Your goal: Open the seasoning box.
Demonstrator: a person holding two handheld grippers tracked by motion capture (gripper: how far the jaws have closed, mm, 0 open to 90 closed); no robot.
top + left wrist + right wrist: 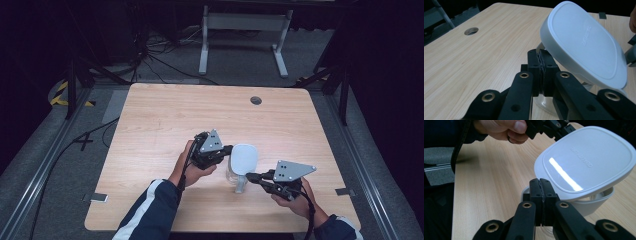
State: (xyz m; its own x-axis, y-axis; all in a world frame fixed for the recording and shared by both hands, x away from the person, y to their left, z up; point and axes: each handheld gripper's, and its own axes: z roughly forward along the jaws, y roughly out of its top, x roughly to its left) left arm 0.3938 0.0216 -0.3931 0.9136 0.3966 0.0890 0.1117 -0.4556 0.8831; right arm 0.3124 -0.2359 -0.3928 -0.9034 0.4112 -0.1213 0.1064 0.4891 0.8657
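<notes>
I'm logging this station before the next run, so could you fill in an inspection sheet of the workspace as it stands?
Surface: light wooden table with a round grommet hole; bare apart from the job's things.
Job's things: clear plastic container with its white rounded lid tilted up, partly off.
Clutter: nothing seen.
Grippers: left gripper shut, jaws at the lid's edge; right gripper shut, jaws at the container's rim. What either pinches cannot be told.
Cables: black cables on the floor beyond the table; one trails from each gripper.
Surroundings: grey carpet floor, white metal frame legs, dark curtains.
</notes>
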